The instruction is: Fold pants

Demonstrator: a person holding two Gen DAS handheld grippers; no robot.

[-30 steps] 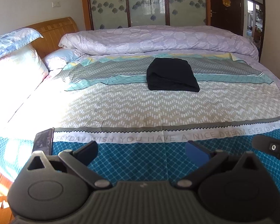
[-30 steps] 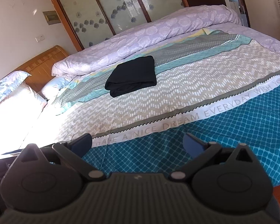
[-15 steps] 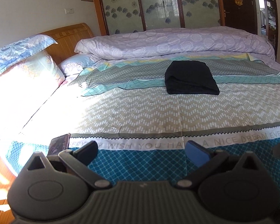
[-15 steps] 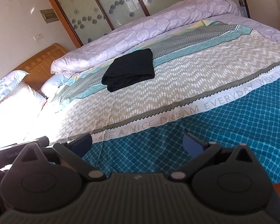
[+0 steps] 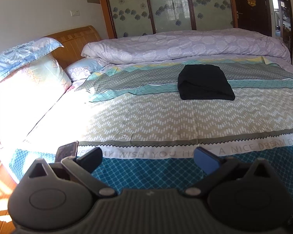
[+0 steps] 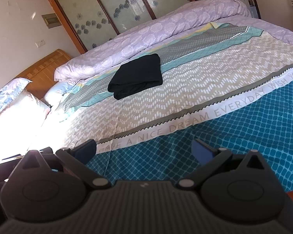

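Black pants (image 5: 204,82) folded into a compact rectangle, lying right of centre in the left wrist view and upper centre-left in the right wrist view (image 6: 136,77), on the grey and teal bands of the bed sheet (image 5: 146,117), just in front of the rolled lilac duvet (image 5: 185,44). Probably parked there because the folding looks done (neat edges, no loose leg showing).

Left hand-held gripper (image 5: 147,157) at the bottom of the frame, both fingers spread wide, nothing between them. Right hand-held gripper (image 6: 143,150) likewise splayed wide and empty. Both held low over the blue patterned band near the bed's near edge, well apart from the pants, likely pulled back as a finishing pose.

Phone (image 5: 66,152) resting at the lower left on the sheet, just beside the left finger.

Compared with 1 s ago: pants unmoved on the sheet but shifted rightward in the left wrist view, more wall and pillow (image 5: 25,66) now exposed at the left. Spread of both grippers unchanged.
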